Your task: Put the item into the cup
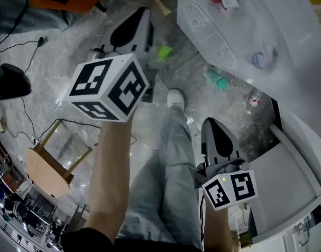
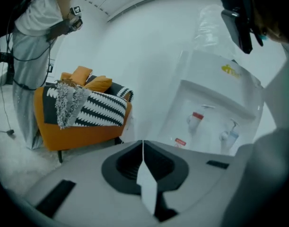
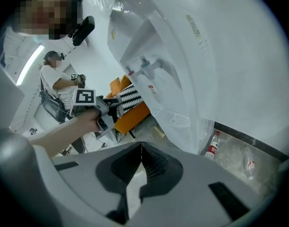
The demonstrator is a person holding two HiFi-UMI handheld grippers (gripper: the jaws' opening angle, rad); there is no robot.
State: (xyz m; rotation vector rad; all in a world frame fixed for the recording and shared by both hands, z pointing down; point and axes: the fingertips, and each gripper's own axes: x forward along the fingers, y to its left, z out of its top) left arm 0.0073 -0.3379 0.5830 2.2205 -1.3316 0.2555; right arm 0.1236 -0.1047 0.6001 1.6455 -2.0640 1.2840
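Head view, looking steeply down: white dispenser [image 1: 255, 14] fills the top right, w/ red and blue taps above a drip grille. Grey marbled floor [image 1: 71, 51] everywhere else, cables across it at left. The person's legs [image 1: 165, 167] run down the middle. Wooden stool [image 1: 44, 169] sits low left. Orange chair [image 2: 83, 131] w/ striped cushions shows in the left gripper view, well off from the dispenser.

Left gripper [image 1: 142, 16] is up high, pointing toward the dispenser base; jaws pressed together, nothing btwn them. Right gripper [image 1: 213, 126] is lower, near the right leg; jaws also together and empty.

On the floor by the dispenser foot: a small green thing, prob. the cup [image 1: 164, 50]; can't tell if it's upright. To its right, apart from it, a teal item [image 1: 218, 80], likely the thing to move. Further right, a clear bottle [image 1: 253, 100] w/ red label.

Step, as I read it: approach, pre-grasp; nothing picked up yet. Next move needs one gripper opened, lowered to the item, clamped on it, then carried over the cup's mouth and let go. Cup may need steadying w/ the other gripper.
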